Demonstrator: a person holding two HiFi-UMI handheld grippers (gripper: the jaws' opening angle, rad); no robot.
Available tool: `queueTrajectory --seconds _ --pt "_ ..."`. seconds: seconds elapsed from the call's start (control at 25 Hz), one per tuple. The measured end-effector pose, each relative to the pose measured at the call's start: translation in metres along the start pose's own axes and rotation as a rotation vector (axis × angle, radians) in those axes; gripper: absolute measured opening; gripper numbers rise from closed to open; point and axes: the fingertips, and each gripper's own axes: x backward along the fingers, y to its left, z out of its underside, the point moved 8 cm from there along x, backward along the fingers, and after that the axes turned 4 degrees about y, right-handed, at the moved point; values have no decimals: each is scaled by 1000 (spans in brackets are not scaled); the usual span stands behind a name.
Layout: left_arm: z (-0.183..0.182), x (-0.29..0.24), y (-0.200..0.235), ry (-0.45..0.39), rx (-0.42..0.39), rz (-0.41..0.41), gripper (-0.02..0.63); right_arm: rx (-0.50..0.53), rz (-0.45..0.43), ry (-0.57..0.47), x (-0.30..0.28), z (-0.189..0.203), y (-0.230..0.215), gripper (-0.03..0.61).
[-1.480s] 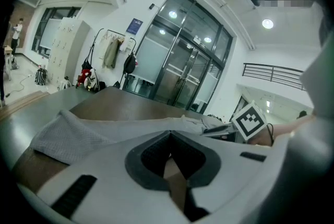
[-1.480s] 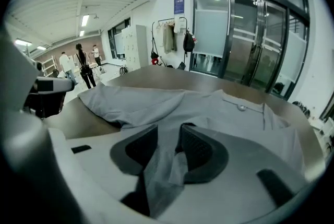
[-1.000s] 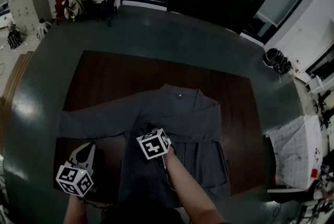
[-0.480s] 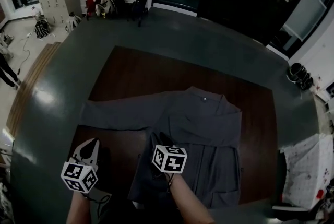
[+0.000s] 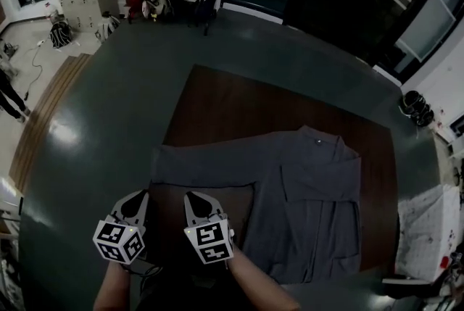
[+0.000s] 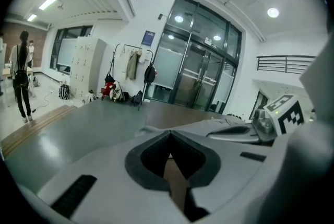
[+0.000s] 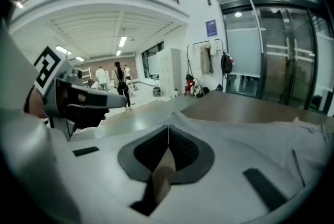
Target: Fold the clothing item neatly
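Right gripper [image 5: 196,198] has left the grey garment [image 5: 312,208], jaws just closed empty, beside left gripper [image 5: 136,199] (closed too).

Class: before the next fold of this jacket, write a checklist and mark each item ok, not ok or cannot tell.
1. Jacket on table: ok.
2. Sleeve spread flat, unfolded: ok.
3. Left gripper empty: ok, shut on nothing.
4. Right gripper empty: ok, jaws have just closed, nothing between them.
5. Grippers at sleeve: not ok, both short of it.
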Motion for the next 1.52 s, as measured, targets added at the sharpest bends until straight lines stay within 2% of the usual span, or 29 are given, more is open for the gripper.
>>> queueTrajectory --seconds 0.12,0.32,0.56,0.76,0.88,0.92,1.16,1.36,1.52 --pt "2 9 34 6 9 6 8 45 -47 111 -45 -1 37 50" --pt "4 12 67 -2 28 20 8 122 -38 215 -105 3 59 72" --pt "8 19 85 11 64 36 8 133 -8 268 -143 -2 59 72" --pt "8 20 93 18 88 44 8 127 -10 305 -152 0 62 71" --pt "6 18 97 15 93 50 8 92 -9 319 -151 -1 63 42" --pt "5 17 97 17 92 54 8 74 -10 323 -150 -3 63 13" --pt "-5 7 88 27 83 95 8 2 -5 245 -120 -31 56 5" --pt "-17 -7 61 23 122 192 8 -66 28 148 -75 -57 37 5" --pt "-27 -25 30 18 85 265 8 -118 71 44 -32 -66 12 3"
